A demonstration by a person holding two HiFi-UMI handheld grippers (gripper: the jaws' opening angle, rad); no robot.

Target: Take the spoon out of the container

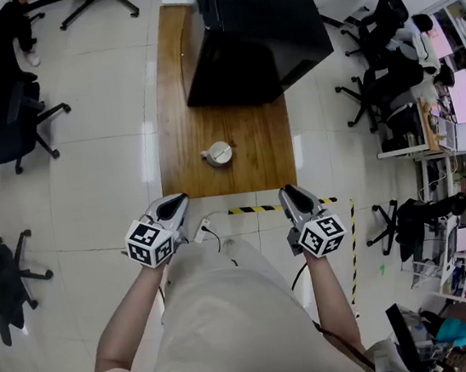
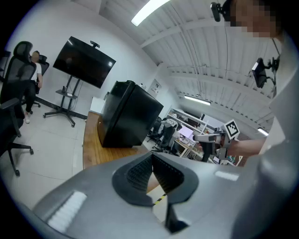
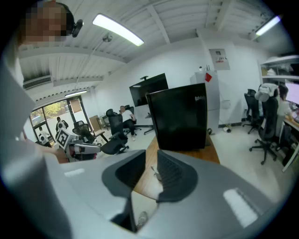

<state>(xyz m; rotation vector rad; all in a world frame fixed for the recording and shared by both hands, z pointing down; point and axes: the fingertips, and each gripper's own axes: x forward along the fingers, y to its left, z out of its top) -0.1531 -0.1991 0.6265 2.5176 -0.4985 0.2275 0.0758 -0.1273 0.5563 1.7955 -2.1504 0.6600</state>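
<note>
A small white container [image 1: 217, 154] with a spoon handle sticking out of it stands on the long wooden table [image 1: 252, 139], near its front end. Both grippers hover over the floor just short of the table's front edge. My left gripper [image 1: 177, 201] is to the container's lower left, its jaws [image 2: 152, 158] meeting at the tips with nothing between them. My right gripper [image 1: 289, 190] is to the lower right, its jaws [image 3: 150, 161] a little apart. The container [image 3: 155, 173] shows far off through that gap, untouched.
A big black box [image 1: 254, 32] fills the table's far end. Yellow-black tape [image 1: 258, 209] and a cable [image 1: 209, 231] lie on the floor at the table's front. Office chairs [image 1: 10, 126] stand to the left, desks and seated people [image 1: 408, 53] to the right.
</note>
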